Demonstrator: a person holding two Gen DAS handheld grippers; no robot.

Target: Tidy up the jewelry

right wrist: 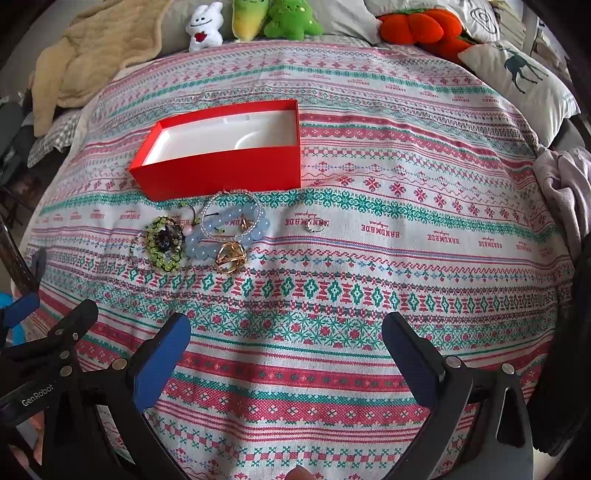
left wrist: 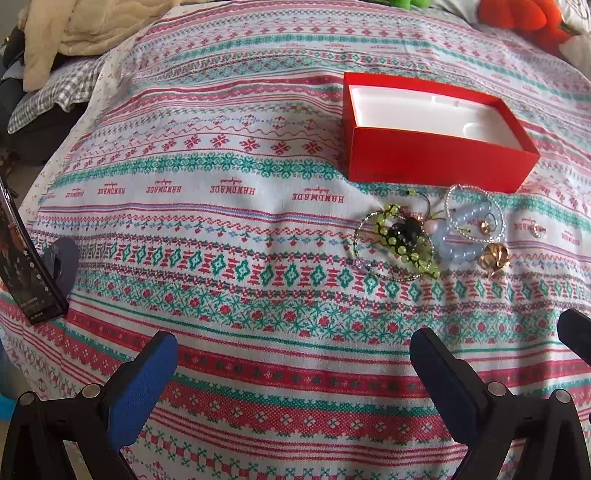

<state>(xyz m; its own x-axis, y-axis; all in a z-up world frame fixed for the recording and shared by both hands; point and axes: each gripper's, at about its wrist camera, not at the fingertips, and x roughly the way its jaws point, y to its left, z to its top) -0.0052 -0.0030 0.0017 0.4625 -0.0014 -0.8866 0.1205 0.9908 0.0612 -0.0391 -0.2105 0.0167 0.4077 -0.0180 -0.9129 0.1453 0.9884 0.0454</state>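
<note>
Grippers, left gripper (left wrist: 293, 363) and right gripper (right wrist: 286, 341), are hovering open; untangling the pale blue beaded bracelet (right wrist: 229, 232) first suits the empty red cardboard box (right wrist: 221, 168).

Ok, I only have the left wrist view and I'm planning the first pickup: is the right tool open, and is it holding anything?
Observer: The right tool is open and empty, over the patterned cloth on the near side of the jewelry pile.
Operator: What lies right of the small ring?
Observer: Past the small ring there is only cloth, then a crumpled lilac fabric at the right edge.
Operator: And behind the red box?
Observer: Beyond the red box, a white bunny plush sits at the far edge.
</note>
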